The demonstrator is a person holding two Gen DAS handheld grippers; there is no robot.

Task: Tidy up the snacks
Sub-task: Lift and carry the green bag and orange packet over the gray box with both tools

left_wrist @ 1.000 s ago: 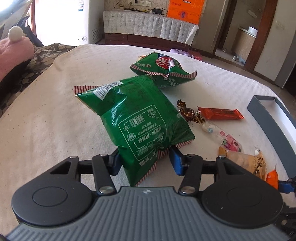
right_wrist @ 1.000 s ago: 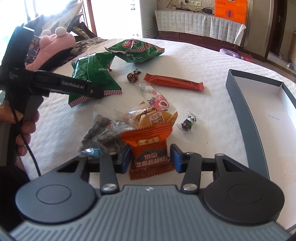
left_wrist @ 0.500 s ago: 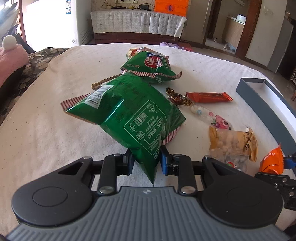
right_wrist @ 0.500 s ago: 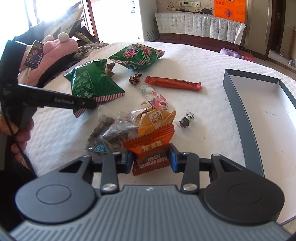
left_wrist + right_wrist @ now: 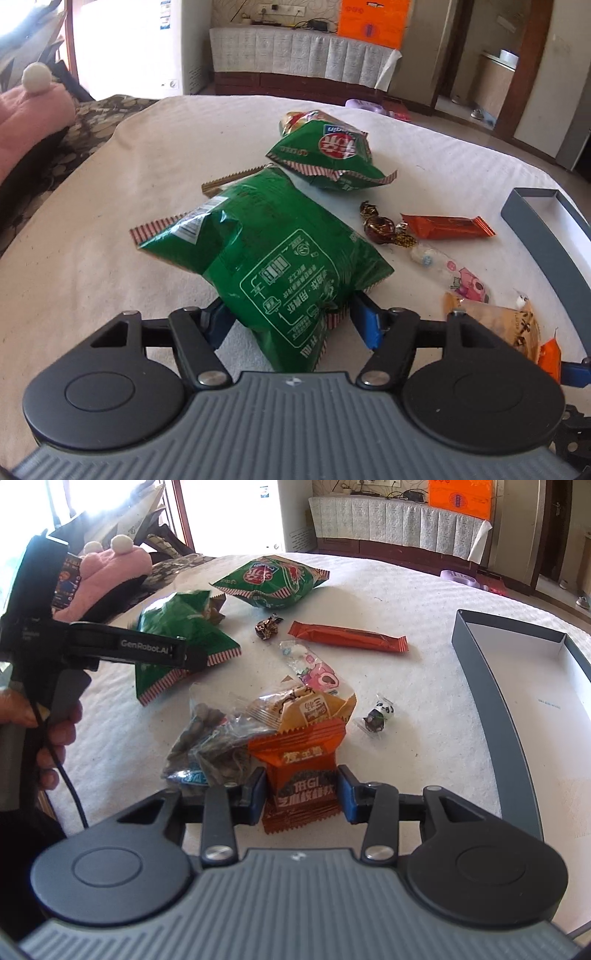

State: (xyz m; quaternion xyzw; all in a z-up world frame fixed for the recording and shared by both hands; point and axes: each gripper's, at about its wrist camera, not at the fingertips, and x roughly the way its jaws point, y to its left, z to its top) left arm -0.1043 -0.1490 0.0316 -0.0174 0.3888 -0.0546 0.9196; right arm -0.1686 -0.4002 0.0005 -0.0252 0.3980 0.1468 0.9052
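Observation:
A large green snack bag (image 5: 280, 258) lies on the white table between the open fingers of my left gripper (image 5: 291, 325); the blue pads stand apart on either side of its near end. It also shows in the right wrist view (image 5: 177, 642). My right gripper (image 5: 303, 790) is shut on a small orange packet (image 5: 301, 775); its pads press both sides. A second green bag (image 5: 328, 155) lies farther back. An orange bar (image 5: 447, 227), a brown wrapped candy (image 5: 380, 227), a pink sweet packet (image 5: 465, 280) and a tan packet (image 5: 306, 705) lie between.
An open grey box (image 5: 491, 716) with a white inside stands at the right. A clear bag of dark snacks (image 5: 214, 746) and a small panda candy (image 5: 380, 716) lie by the orange packet. A pink plush (image 5: 107, 576) sits beyond the table's left edge.
My left gripper, shut on the green bag half a second ago, has opened wide; the bag has dropped back onto the table. My right gripper stays closed on the orange packet.

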